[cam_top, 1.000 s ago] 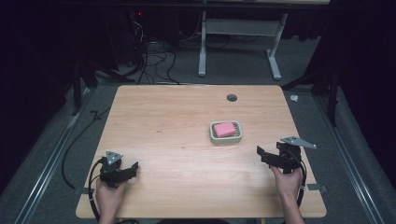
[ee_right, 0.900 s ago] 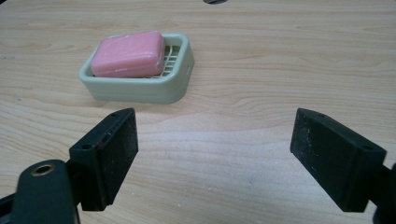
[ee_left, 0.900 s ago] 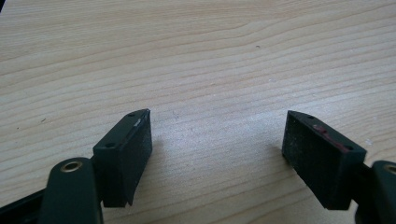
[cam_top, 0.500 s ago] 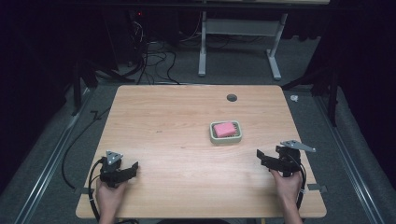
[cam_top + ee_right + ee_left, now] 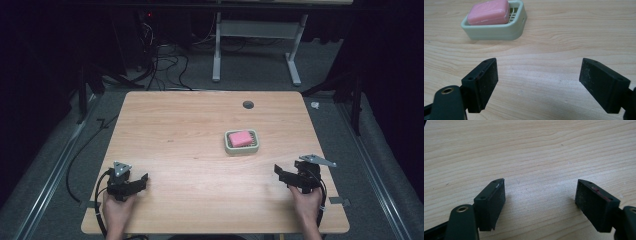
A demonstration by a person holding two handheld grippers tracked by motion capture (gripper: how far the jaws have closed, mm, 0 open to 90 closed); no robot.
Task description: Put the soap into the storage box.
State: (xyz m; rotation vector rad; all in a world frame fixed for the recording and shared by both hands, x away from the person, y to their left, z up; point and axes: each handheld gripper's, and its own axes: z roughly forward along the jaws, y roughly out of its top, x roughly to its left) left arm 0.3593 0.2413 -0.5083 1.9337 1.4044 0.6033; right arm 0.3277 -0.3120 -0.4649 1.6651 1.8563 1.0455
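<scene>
A pink bar of soap (image 5: 240, 138) (image 5: 488, 12) lies in a pale green soap dish (image 5: 242, 148) (image 5: 496, 32) right of the table's middle. My right gripper (image 5: 281, 174) (image 5: 537, 83) rests near the front right corner, open and empty, its jaws pointing toward the dish from a short way off. My left gripper (image 5: 141, 181) (image 5: 540, 203) sits near the front left corner, open too, with bare wood between its jaws.
The wooden table (image 5: 185, 130) has a dark cable hole (image 5: 248, 104) near its far edge. Cables trail off its left side. A desk frame (image 5: 255, 45) and loose wires stand on the grey floor behind.
The right gripper has shifted slightly nearer the front edge. The left gripper, soap and dish have kept still.
</scene>
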